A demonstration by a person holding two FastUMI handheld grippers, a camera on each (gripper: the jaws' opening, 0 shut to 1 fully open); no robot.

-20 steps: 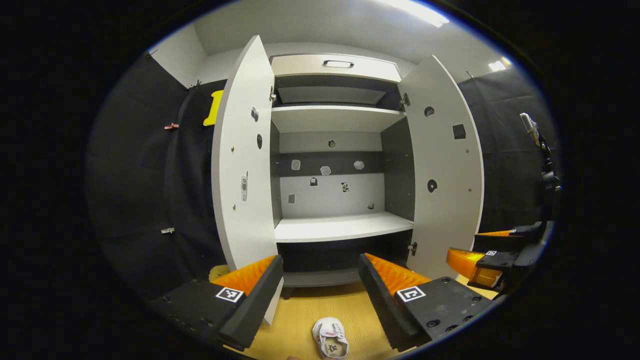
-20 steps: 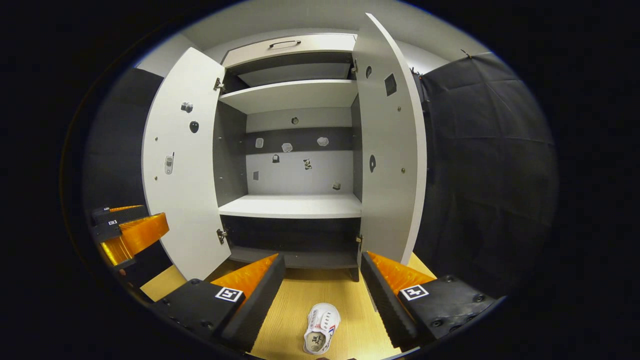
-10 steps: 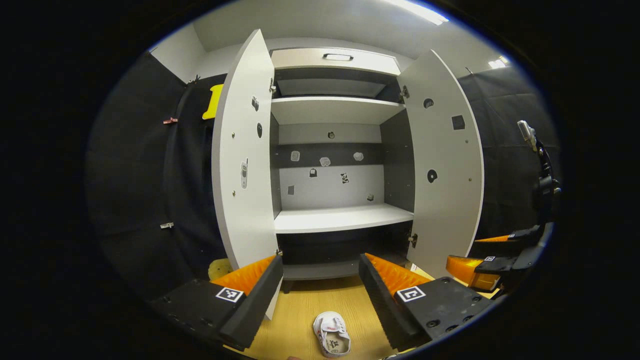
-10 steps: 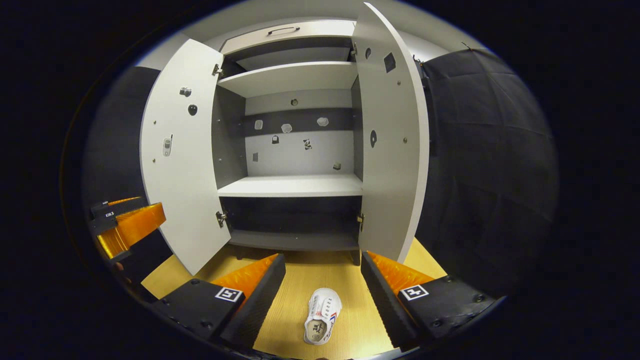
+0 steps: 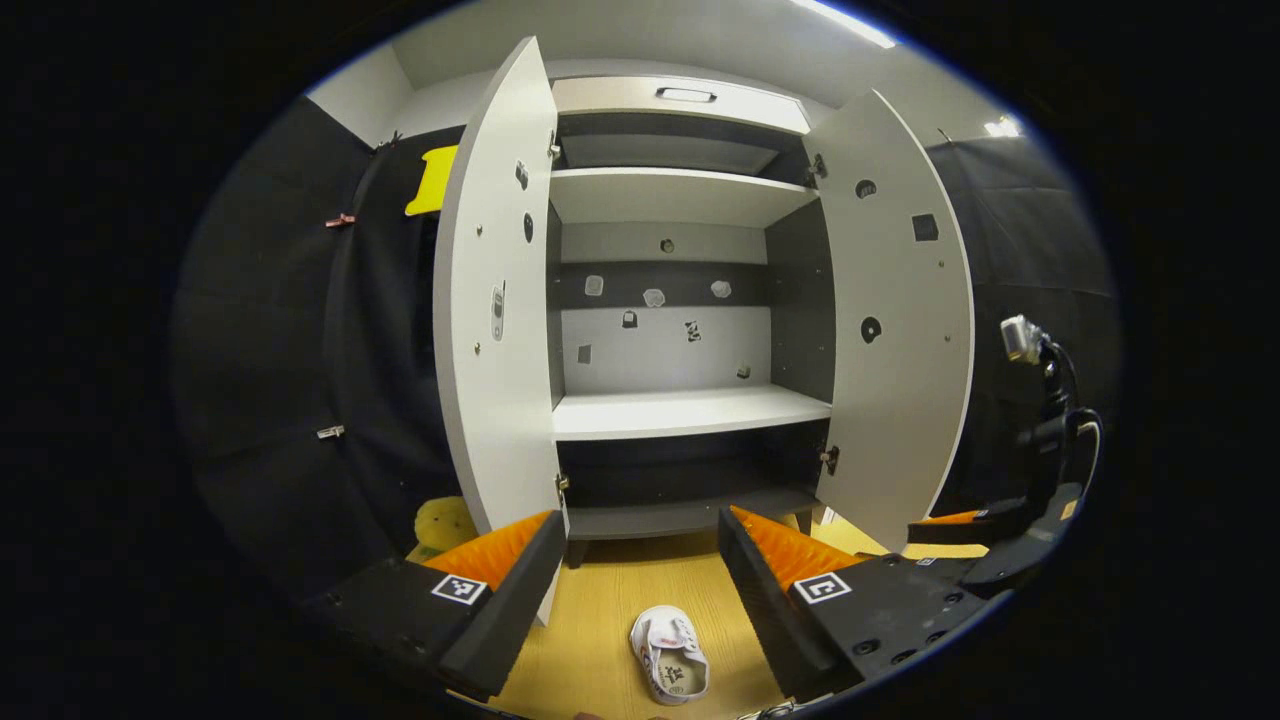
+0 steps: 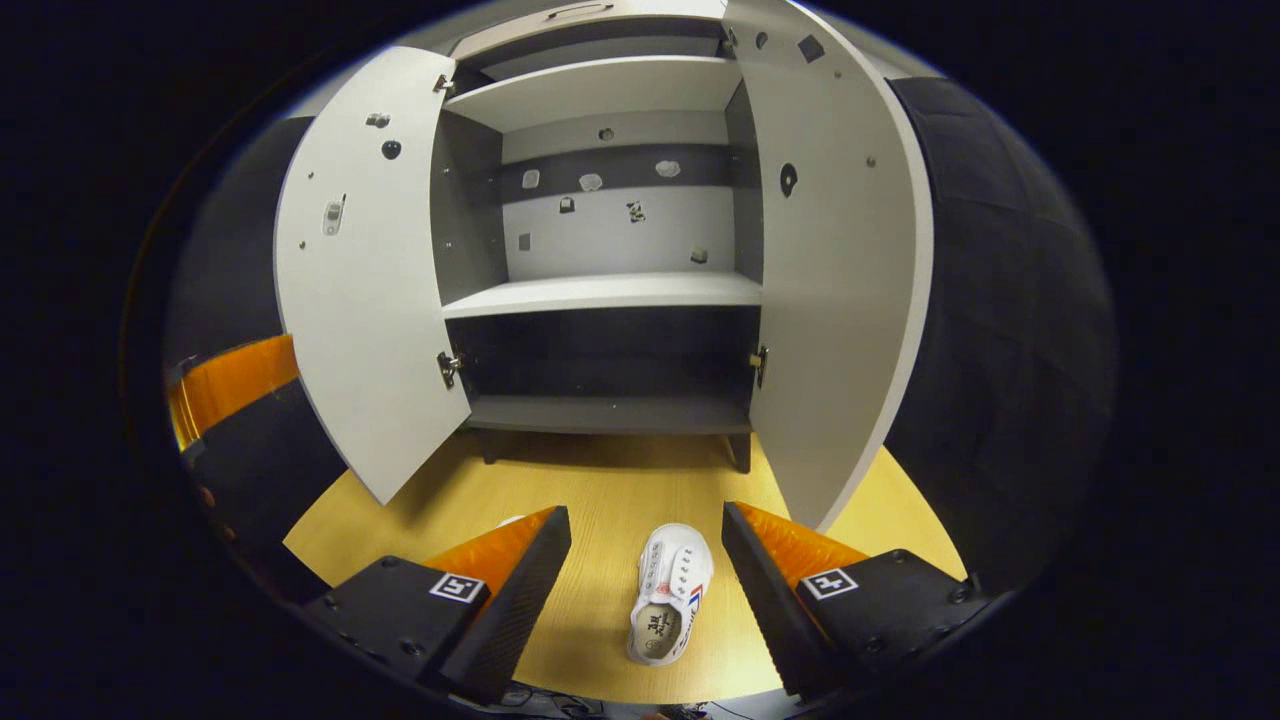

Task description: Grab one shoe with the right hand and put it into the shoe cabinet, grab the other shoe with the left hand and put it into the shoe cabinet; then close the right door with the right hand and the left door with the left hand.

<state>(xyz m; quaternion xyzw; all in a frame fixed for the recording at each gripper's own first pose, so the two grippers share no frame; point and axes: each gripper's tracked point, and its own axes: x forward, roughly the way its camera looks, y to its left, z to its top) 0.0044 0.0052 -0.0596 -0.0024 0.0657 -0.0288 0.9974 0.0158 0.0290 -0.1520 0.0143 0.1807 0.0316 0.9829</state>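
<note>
White shoes wait on the floor as both grippers line up before the open cabinet

White and small, a shoe (image 6: 668,595) lies on the pale wooden floor (image 6: 600,500) in the right gripper view, sole down, its toe pointing toward the shoe cabinet (image 6: 610,290). The right gripper (image 6: 645,580) hangs over it with jaws spread wide, one finger to each side and neither touching, a stance that appears set for closing across the shoe's width. In the left gripper view the other shoe (image 5: 670,655) rests on the same floor between the open, empty jaws of the left gripper (image 5: 640,585), which looks more level at the cabinet, probably waiting its turn since the task gives the right hand the first pick. Both doors, the left door (image 5: 495,330) and the right door (image 5: 895,320), stand swung fully outward, leaving the white shelf (image 5: 690,412) and the dark lower compartment bare and easy to reach. Neither shoe is yet inside. The right gripper's low, tilted pose suggests the first grab is about to begin; the narrow shoe could slip if the jaws close off-centre.
</note>
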